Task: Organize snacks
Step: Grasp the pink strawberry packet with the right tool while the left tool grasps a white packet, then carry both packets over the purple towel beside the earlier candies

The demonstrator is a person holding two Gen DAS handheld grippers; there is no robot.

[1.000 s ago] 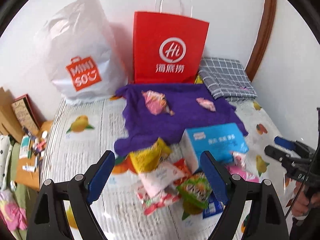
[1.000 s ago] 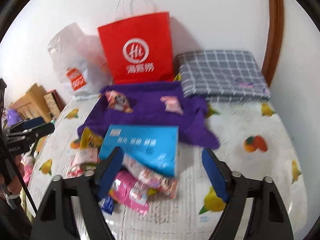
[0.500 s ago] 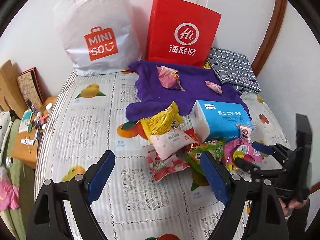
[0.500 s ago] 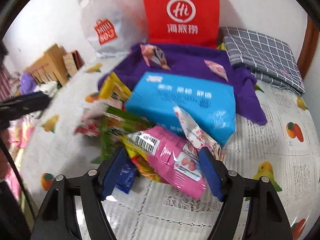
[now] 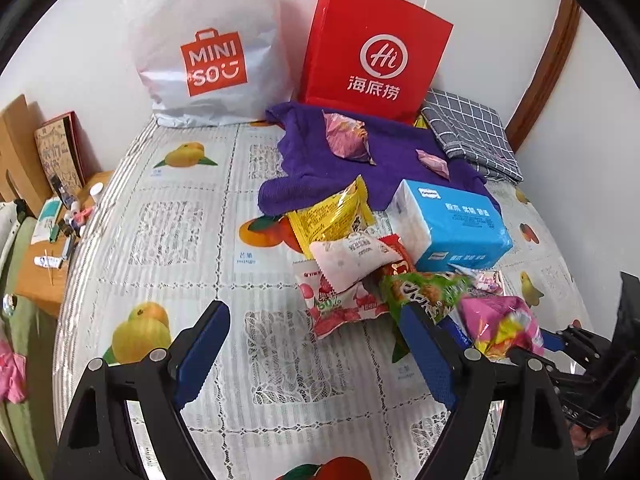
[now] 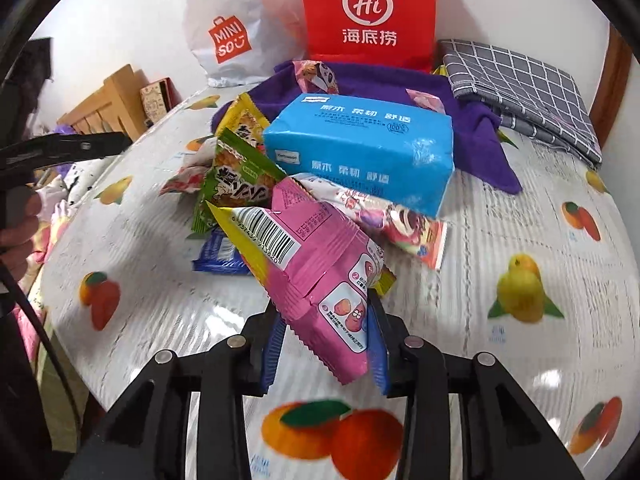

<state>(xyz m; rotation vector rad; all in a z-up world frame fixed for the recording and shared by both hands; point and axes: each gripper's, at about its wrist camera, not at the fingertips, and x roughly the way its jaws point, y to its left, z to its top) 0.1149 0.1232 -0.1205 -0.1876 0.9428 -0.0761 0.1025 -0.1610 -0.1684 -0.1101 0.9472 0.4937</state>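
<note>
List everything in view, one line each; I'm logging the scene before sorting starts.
MINISO bag: one, white, at the wall.
Paper bag: one, red, beside it.
Towel: one, purple, before the bags.
Checked cloth: one, grey, folded, right.
Tissue pack: one, blue, mid-bed.
Snack packets: several, mixed colours, piled by the tissues; two pink on the towel.
Pink packet: one, between the right tool's closing jaws.
Left tool: open, empty.
Right tool: gripping.

Snack pile on fruit-print cloth, left claw gaping
</note>
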